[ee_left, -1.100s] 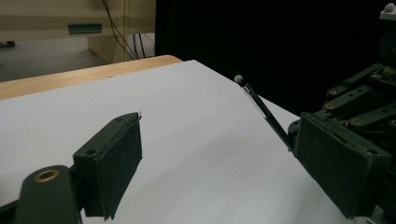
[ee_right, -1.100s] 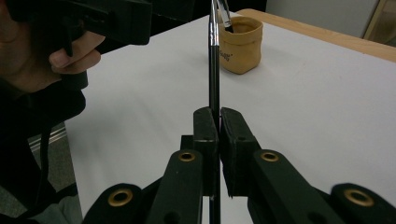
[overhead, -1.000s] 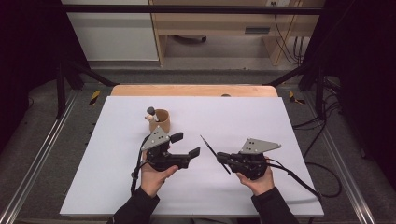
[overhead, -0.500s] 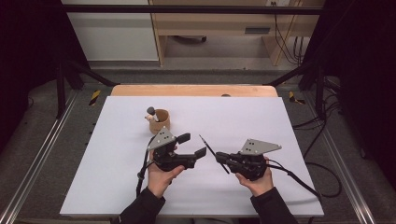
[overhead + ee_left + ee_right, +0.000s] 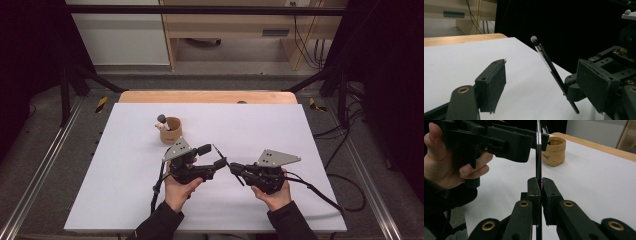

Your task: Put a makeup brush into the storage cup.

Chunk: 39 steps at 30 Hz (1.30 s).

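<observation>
The right gripper (image 5: pixel 234 170) pinches a thin brush (image 5: pixel 549 65) above the table (image 5: pixel 320 150), tip up, as if offering it; the left gripper (image 5: pixel 212 156), jaws apart and just been narrowing, flanks it without touching.

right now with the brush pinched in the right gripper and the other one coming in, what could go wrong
The right gripper pinches the thin brush low on its handle, so a sideways knock from the left gripper, whose jaws have just been closing around nothing, could pivot or drop it. The open jaws might also catch the bristles. The cup stands close behind.
</observation>
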Available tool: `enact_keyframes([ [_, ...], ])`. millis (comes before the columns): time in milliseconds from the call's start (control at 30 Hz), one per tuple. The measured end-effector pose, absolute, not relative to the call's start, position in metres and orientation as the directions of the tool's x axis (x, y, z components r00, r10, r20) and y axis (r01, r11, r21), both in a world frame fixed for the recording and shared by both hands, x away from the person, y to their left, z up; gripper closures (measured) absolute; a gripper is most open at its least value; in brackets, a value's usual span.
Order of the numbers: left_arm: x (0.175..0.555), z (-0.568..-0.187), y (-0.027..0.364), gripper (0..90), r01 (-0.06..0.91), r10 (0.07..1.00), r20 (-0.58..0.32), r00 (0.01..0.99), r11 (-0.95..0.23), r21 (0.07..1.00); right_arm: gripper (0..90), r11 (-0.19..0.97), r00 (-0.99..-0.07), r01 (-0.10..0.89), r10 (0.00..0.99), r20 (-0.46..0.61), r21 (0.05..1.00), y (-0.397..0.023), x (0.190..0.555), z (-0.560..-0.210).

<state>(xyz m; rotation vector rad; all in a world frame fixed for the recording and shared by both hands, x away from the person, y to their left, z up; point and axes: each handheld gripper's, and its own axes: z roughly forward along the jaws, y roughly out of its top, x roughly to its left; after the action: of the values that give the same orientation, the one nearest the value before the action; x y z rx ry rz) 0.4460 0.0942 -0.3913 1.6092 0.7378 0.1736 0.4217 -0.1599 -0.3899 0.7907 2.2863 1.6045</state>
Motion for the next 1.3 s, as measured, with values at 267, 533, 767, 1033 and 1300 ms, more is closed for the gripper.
enact_keyframes([
  [267, 0.446, -0.393, 0.089, 32.3, 0.372, 0.529, -0.326, 0.783, 0.022, 0.928, 85.7, 0.241, -0.824, 0.285, 0.555, 0.109, 0.928, -0.160, 0.421, -0.390],
  [533, 0.445, -0.394, 0.086, 42.8, 0.372, 0.517, -0.336, 0.787, 0.036, 0.928, 85.7, 0.234, -0.825, 0.281, 0.554, 0.110, 0.931, -0.159, 0.421, -0.390],
  [767, 0.444, -0.394, 0.085, 53.0, 0.385, 0.504, -0.355, 0.788, 0.047, 0.922, 85.7, 0.232, -0.826, 0.278, 0.553, 0.109, 0.932, -0.159, 0.421, -0.390],
  [1033, 0.444, -0.396, 0.083, 62.9, 0.398, 0.491, -0.370, 0.789, 0.051, 0.916, 85.7, 0.227, -0.828, 0.272, 0.550, 0.107, 0.935, -0.159, 0.420, -0.390],
  [1300, 0.444, -0.397, 0.083, 70.8, 0.410, 0.477, -0.384, 0.790, 0.055, 0.911, 85.7, 0.227, -0.831, 0.266, 0.546, 0.104, 0.937, -0.159, 0.420, -0.390],
])
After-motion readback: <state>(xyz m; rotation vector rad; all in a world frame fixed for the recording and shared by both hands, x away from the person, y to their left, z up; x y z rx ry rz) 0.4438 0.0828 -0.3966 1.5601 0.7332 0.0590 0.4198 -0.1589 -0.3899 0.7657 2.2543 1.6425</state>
